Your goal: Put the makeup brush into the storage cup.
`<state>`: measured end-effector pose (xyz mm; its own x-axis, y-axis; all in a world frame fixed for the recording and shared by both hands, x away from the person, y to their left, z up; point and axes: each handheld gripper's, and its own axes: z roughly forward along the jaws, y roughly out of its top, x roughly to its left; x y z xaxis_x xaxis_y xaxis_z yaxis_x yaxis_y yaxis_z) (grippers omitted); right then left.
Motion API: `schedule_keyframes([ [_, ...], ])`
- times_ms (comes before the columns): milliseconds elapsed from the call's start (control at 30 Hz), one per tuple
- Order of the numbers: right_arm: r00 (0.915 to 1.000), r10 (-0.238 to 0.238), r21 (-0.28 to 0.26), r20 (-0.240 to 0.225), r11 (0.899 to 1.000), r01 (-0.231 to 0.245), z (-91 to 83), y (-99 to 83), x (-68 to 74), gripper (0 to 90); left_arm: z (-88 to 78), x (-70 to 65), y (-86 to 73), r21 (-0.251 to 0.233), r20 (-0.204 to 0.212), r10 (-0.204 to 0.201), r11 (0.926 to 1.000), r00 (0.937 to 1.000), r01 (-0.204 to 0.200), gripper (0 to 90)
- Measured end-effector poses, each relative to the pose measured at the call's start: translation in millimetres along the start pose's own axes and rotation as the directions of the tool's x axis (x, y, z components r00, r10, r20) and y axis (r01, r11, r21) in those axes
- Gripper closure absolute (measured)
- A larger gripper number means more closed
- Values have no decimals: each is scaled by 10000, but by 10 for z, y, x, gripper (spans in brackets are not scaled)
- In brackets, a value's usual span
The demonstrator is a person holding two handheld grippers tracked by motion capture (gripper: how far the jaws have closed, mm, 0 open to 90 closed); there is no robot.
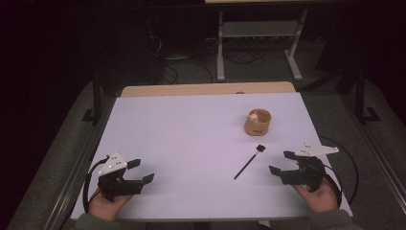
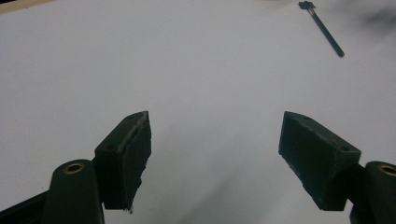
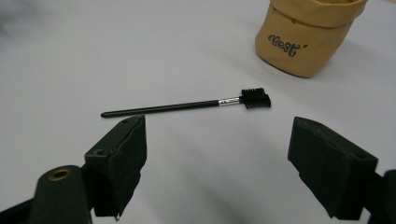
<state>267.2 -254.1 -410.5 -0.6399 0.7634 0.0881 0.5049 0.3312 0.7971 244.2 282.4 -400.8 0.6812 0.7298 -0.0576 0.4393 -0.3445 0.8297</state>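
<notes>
Squat tan paper pot (image 1: pixel 258 122) well beyond; slim black brush (image 1: pixel 248 163) lying diagonally (bristles toward pot); both grippers' jaws apart, empty.

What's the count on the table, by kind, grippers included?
Grippers: 2, left gripper and right gripper, both open and empty
Brush: 1, black brush
Pouch: 1, tan pouch with something small inside
Total: 4
</notes>
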Motion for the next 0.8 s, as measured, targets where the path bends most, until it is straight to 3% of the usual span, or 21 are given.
schedule_keyframes([
  [433, 9993, 335, 329, 138, 9989, -339, 48, 87, 42, 195, 1, 4, 1, -67, 13, 76, 9999, 10000, -76, 245],
  [700, 9989, 468, 756, 26, 9960, -468, 148, 268, 145, 228, -18, 21, 6, -141, 42, 6, 9999, 10000, -6, 242],
  [767, 9981, 594, 912, 143, 9940, -605, 186, 323, 172, 237, -22, 23, 10, -155, 28, 104, 9998, 9999, -104, 242],
  [800, 9960, 884, 1214, 115, 9886, -892, 230, 397, 188, 266, -24, 23, 10, -131, 34, 85, 9999, 10000, -84, 242],
])
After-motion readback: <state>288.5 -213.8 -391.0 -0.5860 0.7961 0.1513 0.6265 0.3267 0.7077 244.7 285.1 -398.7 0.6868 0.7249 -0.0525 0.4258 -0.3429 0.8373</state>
